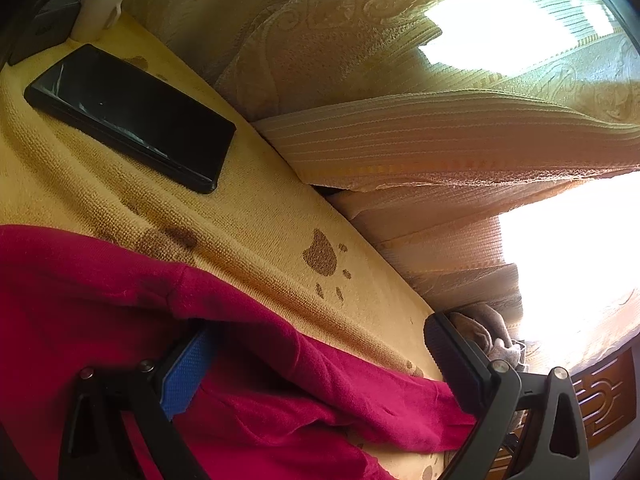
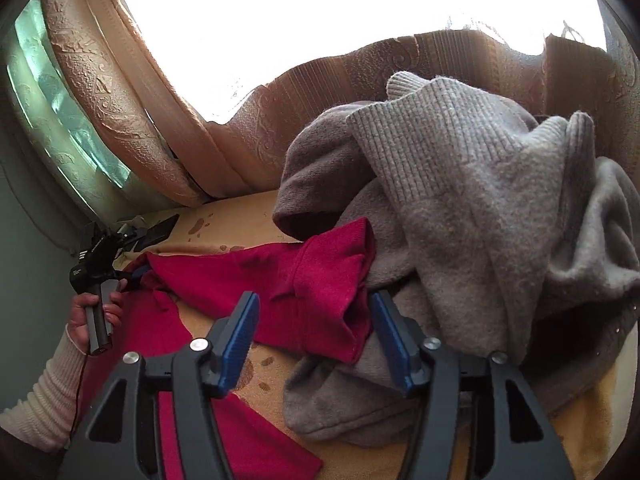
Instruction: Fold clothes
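A yellow paw-print blanket (image 1: 256, 216) is covering the surface. The left hand-held gripper (image 1: 316, 356) is spreading wide around the red garment (image 1: 280, 360); the right hand-held gripper (image 2: 314, 336) is gaping at its cuff, the grey sweater pile (image 2: 460, 200) just beyond. A phone (image 1: 128, 116) is lying farther off, curtains (image 1: 400, 140) hanging behind.

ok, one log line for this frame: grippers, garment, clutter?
left gripper: open, straddling red sweater | right gripper: open, at its cuff | grey sweaters: piled beside | phone: on yellow blanket

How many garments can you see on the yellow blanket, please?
2, as far as shows. A red sweater lies spread between the two grippers, and a grey knit sweater sits heaped to its right against the curtain. The heap could hide more.
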The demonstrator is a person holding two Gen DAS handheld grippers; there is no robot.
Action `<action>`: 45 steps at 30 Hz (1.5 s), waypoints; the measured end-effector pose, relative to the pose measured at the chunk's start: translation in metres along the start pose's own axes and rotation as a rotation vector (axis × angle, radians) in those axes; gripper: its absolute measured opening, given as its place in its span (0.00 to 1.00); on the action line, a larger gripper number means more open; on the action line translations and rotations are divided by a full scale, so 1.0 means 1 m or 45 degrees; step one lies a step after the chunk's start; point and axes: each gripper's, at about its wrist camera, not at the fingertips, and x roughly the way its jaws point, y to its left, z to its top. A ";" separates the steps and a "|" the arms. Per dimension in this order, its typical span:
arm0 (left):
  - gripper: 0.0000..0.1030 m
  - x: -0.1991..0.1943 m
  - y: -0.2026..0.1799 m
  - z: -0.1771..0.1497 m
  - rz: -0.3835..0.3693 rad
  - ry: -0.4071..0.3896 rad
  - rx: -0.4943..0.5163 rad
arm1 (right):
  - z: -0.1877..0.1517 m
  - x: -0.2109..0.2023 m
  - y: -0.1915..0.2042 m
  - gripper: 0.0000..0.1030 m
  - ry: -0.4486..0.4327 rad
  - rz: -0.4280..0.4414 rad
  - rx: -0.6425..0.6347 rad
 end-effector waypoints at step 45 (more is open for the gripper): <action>0.99 0.038 0.002 0.040 -0.076 0.118 -0.151 | 0.075 -0.020 0.065 0.02 -0.262 -0.153 -0.087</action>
